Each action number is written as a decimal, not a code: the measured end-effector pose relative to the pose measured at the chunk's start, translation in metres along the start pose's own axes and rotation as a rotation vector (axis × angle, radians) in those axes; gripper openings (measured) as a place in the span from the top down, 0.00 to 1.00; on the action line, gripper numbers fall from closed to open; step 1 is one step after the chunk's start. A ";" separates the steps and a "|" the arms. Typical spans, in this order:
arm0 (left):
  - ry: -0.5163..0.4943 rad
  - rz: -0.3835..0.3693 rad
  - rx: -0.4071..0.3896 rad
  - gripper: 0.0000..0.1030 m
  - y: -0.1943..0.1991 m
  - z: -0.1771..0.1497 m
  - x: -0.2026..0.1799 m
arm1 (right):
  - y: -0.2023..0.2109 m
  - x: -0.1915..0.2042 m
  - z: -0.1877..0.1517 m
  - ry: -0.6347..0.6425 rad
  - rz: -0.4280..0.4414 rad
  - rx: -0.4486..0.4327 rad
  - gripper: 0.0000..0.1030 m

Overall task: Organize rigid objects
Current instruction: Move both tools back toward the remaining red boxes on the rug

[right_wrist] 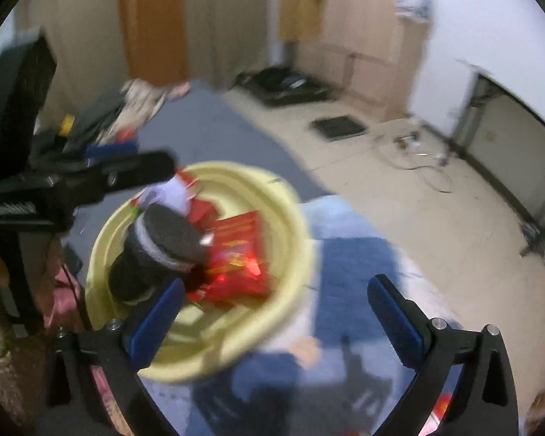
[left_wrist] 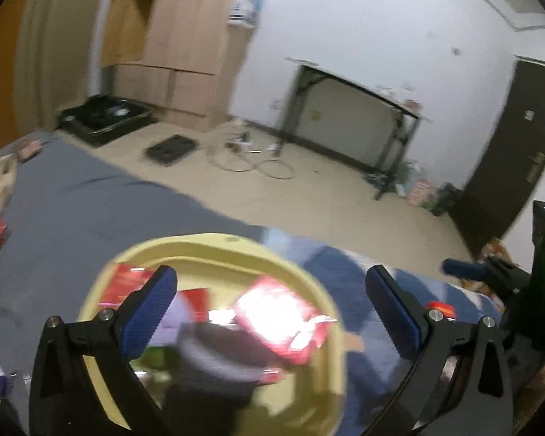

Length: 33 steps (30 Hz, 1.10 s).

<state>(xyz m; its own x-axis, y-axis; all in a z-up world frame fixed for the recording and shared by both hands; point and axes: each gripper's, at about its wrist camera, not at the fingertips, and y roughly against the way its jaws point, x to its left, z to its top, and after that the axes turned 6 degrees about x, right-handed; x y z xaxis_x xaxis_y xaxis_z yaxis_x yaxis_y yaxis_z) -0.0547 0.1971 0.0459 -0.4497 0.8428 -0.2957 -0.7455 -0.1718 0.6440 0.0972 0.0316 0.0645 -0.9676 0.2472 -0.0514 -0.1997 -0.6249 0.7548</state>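
Observation:
A pale yellow basin (left_wrist: pixel 319 312) (right_wrist: pixel 290 239) sits on a grey-blue bed. It holds a shiny red packet (left_wrist: pixel 283 323) (right_wrist: pixel 236 254), a black cylinder with a white band (left_wrist: pixel 214 356) (right_wrist: pixel 163 250), a white item (right_wrist: pixel 170 192) and other red packs. My left gripper (left_wrist: pixel 272 312) is open and empty above the basin. My right gripper (right_wrist: pixel 272 323) is open and empty over the basin's near right rim. The left gripper also shows in the right wrist view (right_wrist: pixel 141 170), at the basin's far left.
The bed (left_wrist: pixel 91 196) carries clothes and small items at its far end (right_wrist: pixel 120 109). Beyond it lie a tiled floor with cables (left_wrist: pixel 243 152), a black tray (left_wrist: pixel 105 116), a wooden wardrobe (left_wrist: pixel 185 43), a black desk (left_wrist: pixel 363 109) and a dark door (left_wrist: pixel 508 152).

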 end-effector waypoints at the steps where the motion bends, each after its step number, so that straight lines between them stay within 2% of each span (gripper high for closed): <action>1: -0.025 -0.034 0.023 0.00 -0.008 -0.001 -0.012 | 0.012 -0.014 -0.011 -0.036 -0.040 -0.015 0.00; 4: -0.137 -0.097 0.095 0.00 -0.031 -0.010 -0.050 | 0.056 -0.068 -0.069 -0.190 -0.165 -0.061 0.00; 6: -0.225 -0.176 0.168 0.00 -0.050 -0.022 -0.079 | 0.071 -0.095 -0.108 -0.290 -0.191 -0.062 0.00; 8: -0.298 -0.234 0.256 0.00 -0.068 -0.035 -0.102 | 0.066 -0.115 -0.129 -0.336 -0.213 0.004 0.00; 10: -0.371 -0.261 0.300 0.00 -0.077 -0.047 -0.120 | 0.056 -0.131 -0.134 -0.429 -0.253 0.062 0.00; 12: -0.453 -0.324 0.333 0.00 -0.084 -0.063 -0.142 | 0.040 -0.147 -0.137 -0.577 -0.211 0.073 0.00; 14: -0.505 -0.372 0.372 0.00 -0.095 -0.078 -0.158 | 0.022 -0.149 -0.135 -0.603 -0.157 0.090 0.00; 18: -0.643 -0.336 0.426 0.00 -0.114 -0.111 -0.179 | -0.013 -0.147 -0.135 -0.589 -0.107 0.183 0.00; 21: -0.670 -0.324 0.412 0.00 -0.123 -0.120 -0.188 | -0.020 -0.148 -0.130 -0.588 -0.128 0.197 0.00; 25: -0.655 -0.333 0.362 0.00 -0.125 -0.124 -0.193 | -0.023 -0.144 -0.121 -0.570 -0.135 0.208 0.00; 29: -0.715 -0.313 0.331 0.00 -0.123 -0.134 -0.203 | -0.038 -0.135 -0.115 -0.554 -0.145 0.231 0.00; 33: -0.724 -0.303 0.318 0.00 -0.125 -0.140 -0.211 | -0.049 -0.126 -0.113 -0.523 -0.156 0.255 0.00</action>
<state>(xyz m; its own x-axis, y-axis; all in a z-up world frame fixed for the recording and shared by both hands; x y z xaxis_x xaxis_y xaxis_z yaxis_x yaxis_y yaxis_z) 0.0651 -0.0307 -0.0710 0.2541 0.9666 -0.0325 -0.5600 0.1744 0.8099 0.2111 -0.0523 -0.0403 -0.7129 0.6933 0.1056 -0.2271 -0.3707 0.9006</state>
